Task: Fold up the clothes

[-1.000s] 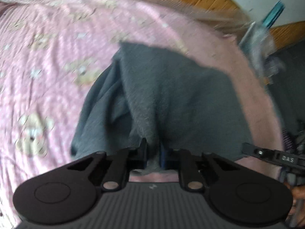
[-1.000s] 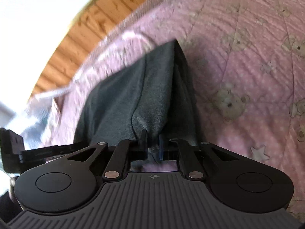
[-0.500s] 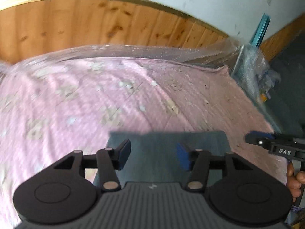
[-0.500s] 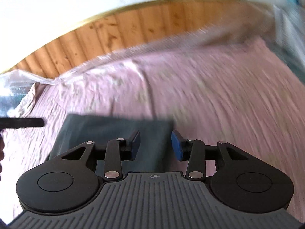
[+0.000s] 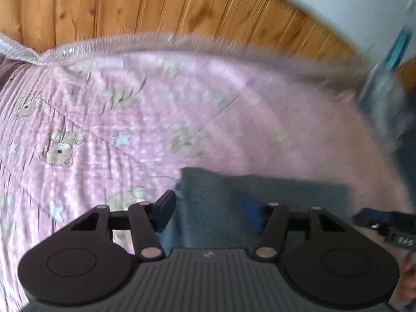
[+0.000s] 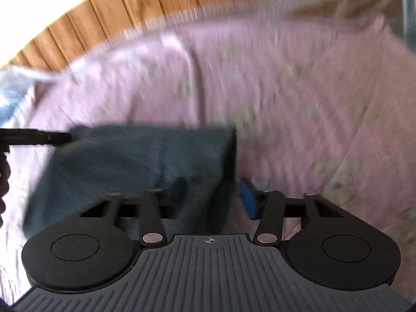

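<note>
A folded dark grey garment [image 5: 262, 202] lies flat on the pink bed [image 5: 130, 119], long axis running nine to three o'clock. Left tongs [image 5: 208, 212] and right tongs [image 6: 212, 195] hover parted and empty over its near corners, garment toward twelve o'clock, neither nearer.

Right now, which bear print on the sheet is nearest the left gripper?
The half-hidden bear print beside the left gripper; all others lie farther up the sheet.

Home bedroom: teddy-bear bedspread [image 5: 117, 135], wood-panelled wall [image 5: 156, 7].
</note>
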`<state>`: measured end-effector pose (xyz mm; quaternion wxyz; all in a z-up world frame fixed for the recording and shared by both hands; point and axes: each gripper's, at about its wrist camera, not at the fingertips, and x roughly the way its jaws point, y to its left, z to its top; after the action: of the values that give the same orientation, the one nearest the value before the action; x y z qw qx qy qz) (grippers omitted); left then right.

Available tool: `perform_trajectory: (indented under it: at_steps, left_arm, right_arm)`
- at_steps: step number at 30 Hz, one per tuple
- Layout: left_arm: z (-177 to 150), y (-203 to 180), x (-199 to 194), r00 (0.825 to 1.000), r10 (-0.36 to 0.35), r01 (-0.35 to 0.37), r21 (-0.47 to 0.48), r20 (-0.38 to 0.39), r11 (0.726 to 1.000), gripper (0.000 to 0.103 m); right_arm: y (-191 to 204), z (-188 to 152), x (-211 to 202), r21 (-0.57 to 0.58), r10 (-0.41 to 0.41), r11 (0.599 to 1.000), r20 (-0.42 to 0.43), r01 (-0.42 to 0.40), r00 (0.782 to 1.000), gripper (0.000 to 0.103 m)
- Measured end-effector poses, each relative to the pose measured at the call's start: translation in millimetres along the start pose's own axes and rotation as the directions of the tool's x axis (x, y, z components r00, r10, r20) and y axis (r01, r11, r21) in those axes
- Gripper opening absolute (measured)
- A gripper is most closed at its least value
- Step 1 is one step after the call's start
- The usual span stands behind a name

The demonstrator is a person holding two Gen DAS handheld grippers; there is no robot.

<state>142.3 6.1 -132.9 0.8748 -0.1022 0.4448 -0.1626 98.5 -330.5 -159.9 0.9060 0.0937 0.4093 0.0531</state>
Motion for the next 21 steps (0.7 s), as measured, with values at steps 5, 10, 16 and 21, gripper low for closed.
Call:
perform_trajectory:
  at_steps: [5, 10, 16, 21]
  left_arm:
    - [-43.9, 5.4, 13.3, 0.993, 0.076, -0.073, 0.039, -0.089, 0.997, 0.062]
    - [-49.7, 14.7, -23.8, 0.996, 0.078, -0.080, -0.078, -0.034, 0.994, 0.057]
    - [-91.2, 15.2, -35.4, 0.986, 0.142, -0.152, -0.126, -0.082, 0.980, 0.060]
    - [-104.4, 38.2, -55.1, 0.988, 0.134, -0.151, -0.319, -0.075, 0.936, 0.069]
  right_arm:
    - [48.4, -33.9, -17.4, -0.118, 0.147, 0.982, -0.012, -0.148, 0.989, 0.041]
    - [58.6, -57.9, -4.7, -0.211, 0.121, 0.969, -0.044, -0.128, 0.992, 0.042]
    - [57.5, -80.6, -27.6, -0.241, 0.170, 0.952, -0.087, -0.186, 0.982, 0.046]
    - [38.6, -82.1, -51.4, -0.194, 0.199, 0.959, -0.060, -0.207, 0.978, 0.056]
